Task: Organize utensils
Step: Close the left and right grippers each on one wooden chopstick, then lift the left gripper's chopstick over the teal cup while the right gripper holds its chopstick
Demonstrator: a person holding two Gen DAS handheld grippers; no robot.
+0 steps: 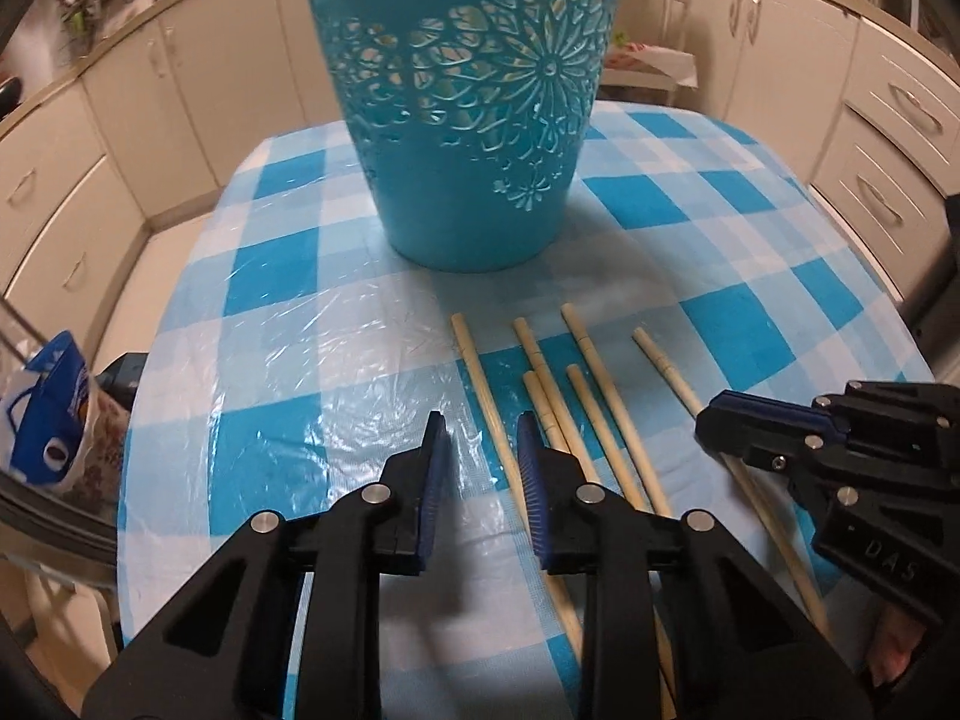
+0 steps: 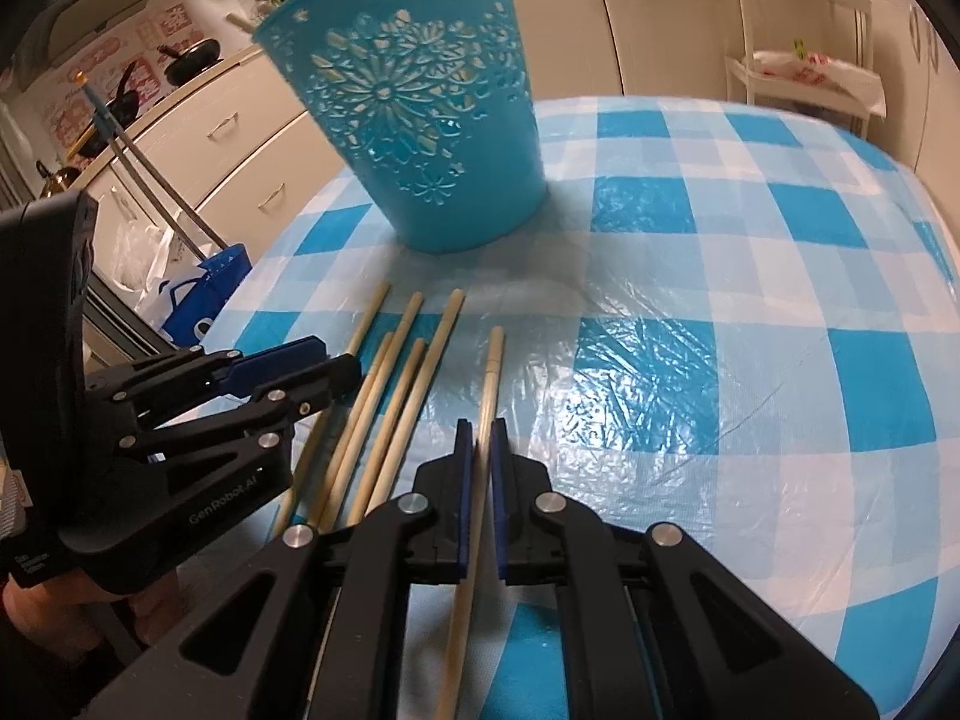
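Several wooden chopsticks [image 1: 576, 396] lie side by side on the blue checked tablecloth [image 1: 288, 360], in front of a tall turquoise cut-out bucket [image 1: 468, 108]. My left gripper [image 1: 483, 426] is open, its jaws standing to either side of the leftmost chopstick [image 1: 480, 384]. My right gripper [image 2: 479, 432] is shut on the rightmost chopstick [image 2: 491, 384], which runs between the blue pads. The right gripper also shows in the left wrist view [image 1: 714, 420]. The left gripper shows in the right wrist view [image 2: 336, 366]. The bucket [image 2: 414, 102] stands behind the chopsticks [image 2: 390, 384].
Cream kitchen cabinets [image 1: 888, 138] ring the table. A blue and white bag [image 1: 48, 414] sits off the left table edge. A white rack [image 2: 804, 78] stands far right. Open tablecloth [image 2: 750, 330] spreads right of the chopsticks.
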